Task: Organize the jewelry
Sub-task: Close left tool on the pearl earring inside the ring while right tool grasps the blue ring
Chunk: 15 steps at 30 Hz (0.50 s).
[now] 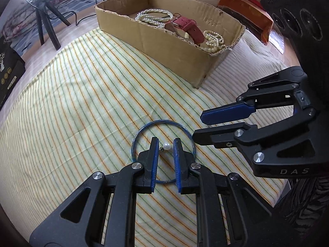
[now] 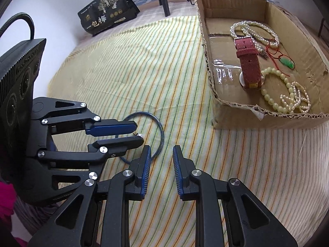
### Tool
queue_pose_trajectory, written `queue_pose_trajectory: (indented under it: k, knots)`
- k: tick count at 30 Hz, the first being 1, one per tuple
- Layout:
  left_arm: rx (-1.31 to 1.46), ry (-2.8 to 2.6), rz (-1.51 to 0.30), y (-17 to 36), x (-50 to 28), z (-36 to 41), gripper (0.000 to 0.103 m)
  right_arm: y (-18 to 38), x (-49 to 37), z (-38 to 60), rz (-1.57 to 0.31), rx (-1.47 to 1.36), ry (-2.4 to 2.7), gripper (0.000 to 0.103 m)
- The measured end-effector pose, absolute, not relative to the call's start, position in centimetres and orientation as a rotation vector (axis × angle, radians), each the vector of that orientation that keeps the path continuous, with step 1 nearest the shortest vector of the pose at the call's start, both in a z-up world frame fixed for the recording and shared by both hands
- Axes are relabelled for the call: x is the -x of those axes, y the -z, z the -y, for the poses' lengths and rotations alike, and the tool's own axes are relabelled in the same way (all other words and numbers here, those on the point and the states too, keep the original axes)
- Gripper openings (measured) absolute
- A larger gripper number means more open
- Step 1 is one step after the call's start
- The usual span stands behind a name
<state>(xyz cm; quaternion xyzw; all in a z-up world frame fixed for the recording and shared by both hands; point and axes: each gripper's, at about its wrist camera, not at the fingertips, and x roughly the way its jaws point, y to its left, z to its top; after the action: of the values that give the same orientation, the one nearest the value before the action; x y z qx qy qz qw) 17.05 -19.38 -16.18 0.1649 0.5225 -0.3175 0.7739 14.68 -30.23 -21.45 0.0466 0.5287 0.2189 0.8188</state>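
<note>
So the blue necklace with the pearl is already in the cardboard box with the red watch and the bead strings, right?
Not quite. The blue necklace with the pearl lies on the striped cloth, outside the cardboard box; the left wrist view shows it there. The red watch and bead strings are in the box, as you say.
</note>
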Motion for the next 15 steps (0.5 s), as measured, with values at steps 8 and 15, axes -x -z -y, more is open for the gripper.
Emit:
queue_pose_trajectory:
  k: [8, 15]
  knots:
    - [-0.366, 0.686, -1.149, 17.1, -17.5, 19.5, 0.013, 21.6, -14.9, 30.9, -1.133, -0.131, -0.462, 0.02]
    - [-0.354, 0.684, -1.159, 17.6, -18.1, 19.5, 0.013, 21.6, -14.9, 30.7, -1.132, -0.132, -0.465, 0.02]
